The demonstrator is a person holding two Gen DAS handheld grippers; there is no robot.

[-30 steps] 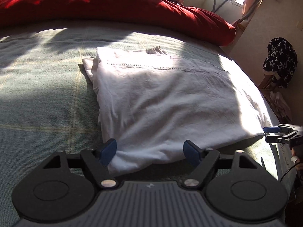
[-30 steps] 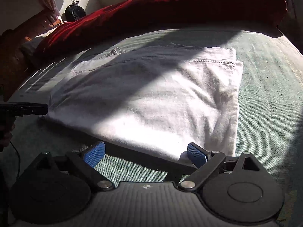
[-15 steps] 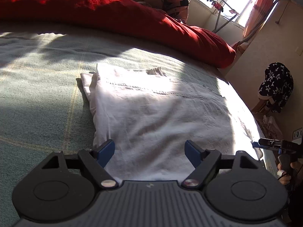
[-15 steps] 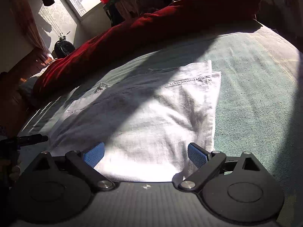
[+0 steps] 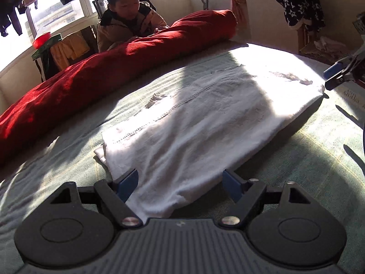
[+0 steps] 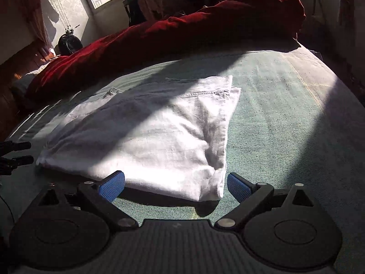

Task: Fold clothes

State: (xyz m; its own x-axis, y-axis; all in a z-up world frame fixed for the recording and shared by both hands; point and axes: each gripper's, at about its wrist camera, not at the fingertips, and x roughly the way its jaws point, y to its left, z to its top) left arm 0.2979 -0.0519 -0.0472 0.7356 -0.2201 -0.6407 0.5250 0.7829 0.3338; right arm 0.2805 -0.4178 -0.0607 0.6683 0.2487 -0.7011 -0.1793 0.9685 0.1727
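White folded garment (image 5: 205, 123): lies flat on the green bedspread (image 5: 308, 150), in several layers with a stitched hem running across its upper layer. Part of it is sunlit, part in shadow.

Left gripper (image 5: 180, 183): released, blue pads spread wide. One narrow end of the garment lies between the pads and reaches back to the gripper body. No grasp is visible.

Right gripper (image 6: 175, 186): released, pads spread wide. It sits low at the opposite end of the garment (image 6: 146, 137), with the near folded corner just ahead of and between the pads, apart from both. Bare bedspread (image 6: 285, 123) shows beneath the opening.

Each gripper appears at the edge of the other's view, just beside the far end of the garment.

Red duvet (image 5: 109, 68): bunched along the far side of the bed. A person in a beige jacket (image 5: 127, 22) is behind it, near the window.
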